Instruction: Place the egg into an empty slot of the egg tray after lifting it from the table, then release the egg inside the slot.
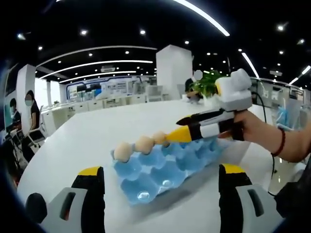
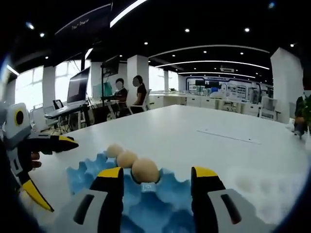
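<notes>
A blue egg tray (image 1: 170, 167) lies on the white table (image 1: 97, 131). Three eggs sit in a row along its far edge in the left gripper view: (image 1: 122, 151), (image 1: 144, 144), (image 1: 160, 138). My left gripper (image 1: 160, 169) hangs open in front of the tray, holding nothing. From the right, a hand brings in my right gripper (image 1: 174, 129), its tips at the third egg. In the right gripper view that egg (image 2: 145, 170) rests in a tray (image 2: 82, 177) slot between the wide-apart jaws of my right gripper (image 2: 158, 177), untouched. My left gripper (image 2: 62, 175) shows open at the left.
The table (image 2: 204, 141) stretches far beyond the tray. A potted plant (image 1: 209, 83) stands at its far end beside a white pillar (image 1: 174, 73). People (image 2: 129, 94) sit at desks with monitors off to the side. A cable trails from the holding hand (image 1: 272, 138).
</notes>
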A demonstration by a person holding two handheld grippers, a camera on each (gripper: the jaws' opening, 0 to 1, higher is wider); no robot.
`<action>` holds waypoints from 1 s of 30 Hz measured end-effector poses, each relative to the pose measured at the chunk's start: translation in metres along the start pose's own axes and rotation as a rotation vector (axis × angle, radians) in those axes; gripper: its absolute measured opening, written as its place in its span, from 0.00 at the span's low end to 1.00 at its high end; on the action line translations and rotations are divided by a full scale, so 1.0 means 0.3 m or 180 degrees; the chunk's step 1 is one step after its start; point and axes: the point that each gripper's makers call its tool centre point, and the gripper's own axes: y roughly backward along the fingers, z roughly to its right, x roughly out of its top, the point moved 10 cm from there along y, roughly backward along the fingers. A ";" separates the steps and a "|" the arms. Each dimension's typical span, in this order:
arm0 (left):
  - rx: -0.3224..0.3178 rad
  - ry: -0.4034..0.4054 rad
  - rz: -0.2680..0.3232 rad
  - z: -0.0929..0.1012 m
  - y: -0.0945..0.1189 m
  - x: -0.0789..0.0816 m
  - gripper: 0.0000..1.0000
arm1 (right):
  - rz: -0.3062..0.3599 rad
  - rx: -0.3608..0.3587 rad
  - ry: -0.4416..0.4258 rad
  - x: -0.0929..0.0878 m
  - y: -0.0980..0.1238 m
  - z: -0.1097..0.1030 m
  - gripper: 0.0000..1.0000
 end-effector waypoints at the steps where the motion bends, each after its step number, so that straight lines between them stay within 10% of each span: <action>1: 0.0001 -0.0006 -0.0002 0.000 0.000 0.001 1.00 | 0.0001 -0.0001 -0.0005 0.001 0.003 0.003 0.58; 30: -0.0021 -0.0029 -0.0025 0.036 -0.024 0.006 0.99 | 0.0014 -0.0163 -0.0114 -0.010 0.114 0.087 0.61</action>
